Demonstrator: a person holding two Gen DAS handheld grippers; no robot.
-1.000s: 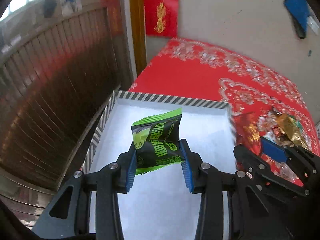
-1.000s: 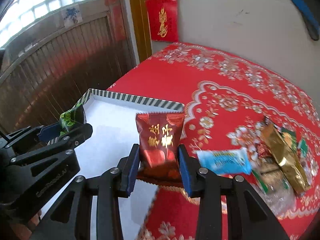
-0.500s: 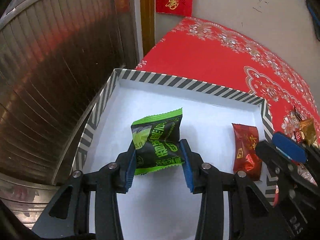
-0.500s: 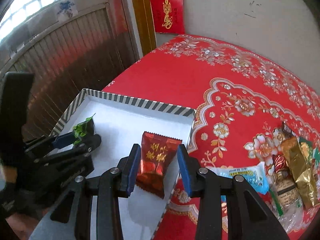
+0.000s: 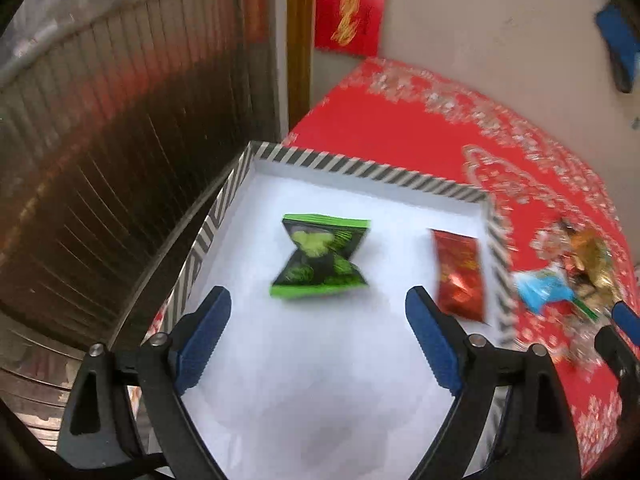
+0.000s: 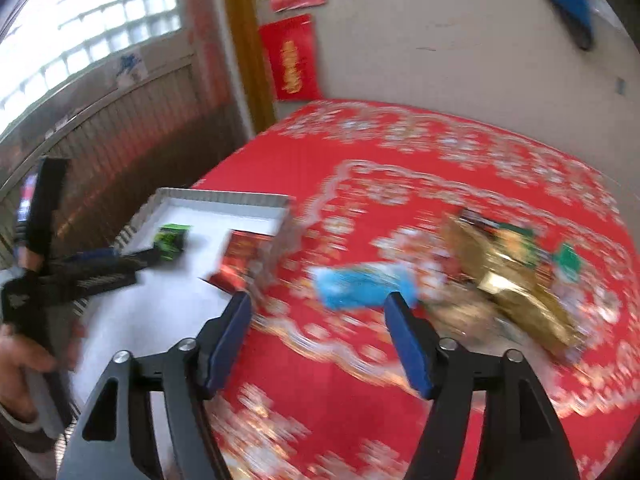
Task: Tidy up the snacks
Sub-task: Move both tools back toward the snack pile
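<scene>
A green and black snack packet (image 5: 319,259) lies on the white floor of the striped-rim box (image 5: 372,170), just beyond my left gripper (image 5: 318,300), whose jaws are opening with nothing between them. A red snack packet (image 5: 460,274) lies in the box by its right wall. My right gripper (image 6: 320,304) hovers over the red tablecloth right of the box (image 6: 224,196), jaws opening and empty. A blue packet (image 6: 362,284) lies just past its fingertips. The green packet (image 6: 171,238) and red packet (image 6: 240,258) show blurred inside the box.
A pile of gold, green and clear snack packets (image 6: 516,276) lies on the red patterned tablecloth (image 6: 400,168) at the right. A wooden slatted wall (image 5: 100,152) runs close along the box's left side. A hand (image 6: 20,356) holds the left gripper's handle.
Both grippers let go: the green packet dropped flat into the box, the red packet lies by the box's right wall. The right gripper swung right, out over the tablecloth toward the blue packet.
</scene>
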